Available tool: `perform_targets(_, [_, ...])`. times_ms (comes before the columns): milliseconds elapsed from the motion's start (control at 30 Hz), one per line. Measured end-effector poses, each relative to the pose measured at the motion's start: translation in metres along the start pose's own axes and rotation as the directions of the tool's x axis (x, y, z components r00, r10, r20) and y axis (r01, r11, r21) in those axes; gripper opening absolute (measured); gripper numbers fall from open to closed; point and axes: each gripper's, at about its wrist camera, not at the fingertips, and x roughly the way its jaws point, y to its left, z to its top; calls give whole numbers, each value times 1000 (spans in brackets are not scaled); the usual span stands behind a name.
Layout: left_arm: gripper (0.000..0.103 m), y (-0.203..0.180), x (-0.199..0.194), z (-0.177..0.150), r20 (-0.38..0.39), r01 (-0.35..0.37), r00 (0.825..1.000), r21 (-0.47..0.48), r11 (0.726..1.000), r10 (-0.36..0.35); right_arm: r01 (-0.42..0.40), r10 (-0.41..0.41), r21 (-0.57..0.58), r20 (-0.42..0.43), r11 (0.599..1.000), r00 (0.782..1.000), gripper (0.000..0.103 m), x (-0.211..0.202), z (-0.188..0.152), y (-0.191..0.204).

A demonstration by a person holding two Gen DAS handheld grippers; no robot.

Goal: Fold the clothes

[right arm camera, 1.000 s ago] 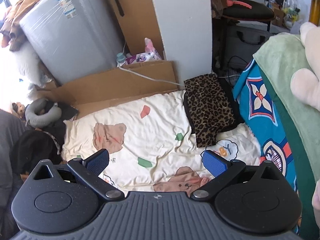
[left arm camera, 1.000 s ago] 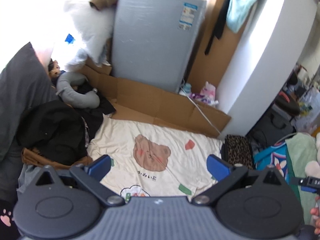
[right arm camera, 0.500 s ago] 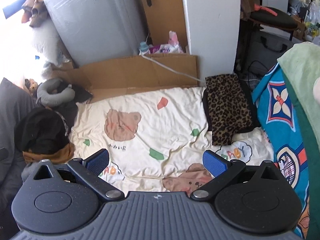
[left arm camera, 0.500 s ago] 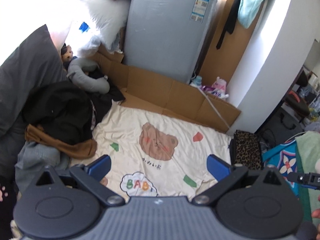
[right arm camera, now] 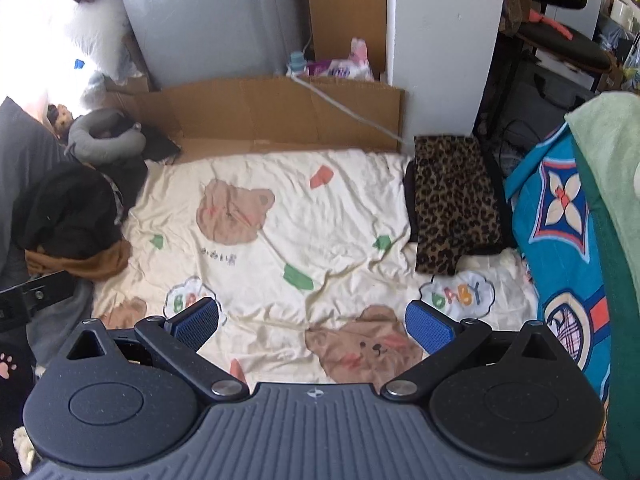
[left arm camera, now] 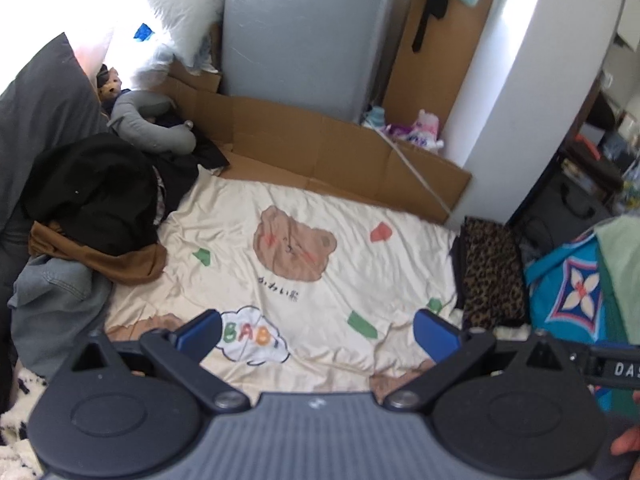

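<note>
Both tools are spread wide with nothing between the pads: left tool (left arm camera: 316, 330), right tool (right arm camera: 312, 322). They hang over a cream bear sheet (left arm camera: 320, 280) that's bare in the middle. Ahead and right of the right tool, a leopard piece (right arm camera: 452, 204) lies flat and squared up, so that one looks folded. Off to the left of both tools there's a loose pile (left arm camera: 92, 196) of black, brown and denim stuff, crumpled up. My guess is one piece done, the pile left, though can't tell how many are in it.
</note>
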Motion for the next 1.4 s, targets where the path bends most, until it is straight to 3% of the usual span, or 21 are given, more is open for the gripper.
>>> perform_targets(367, [103,-12,16,-19,-28,-62,998,-10,998,62,-13,11,-70,-21,997,1000,103,9,-6,16])
perform_targets(533, [103,-5,22,-20,-65,-43,997,-59,997,39,-61,58,-79,-39,995,998,102,17,-7,27])
perform_targets(767, [102,-19,17,-19,-19,-109,994,37,993,110,-110,107,-57,-52,992,993,102,23,-7,33])
perform_targets(1400, [102,-6,28,-12,-37,-93,995,53,994,95,-124,120,-57,-81,991,989,102,32,-7,39])
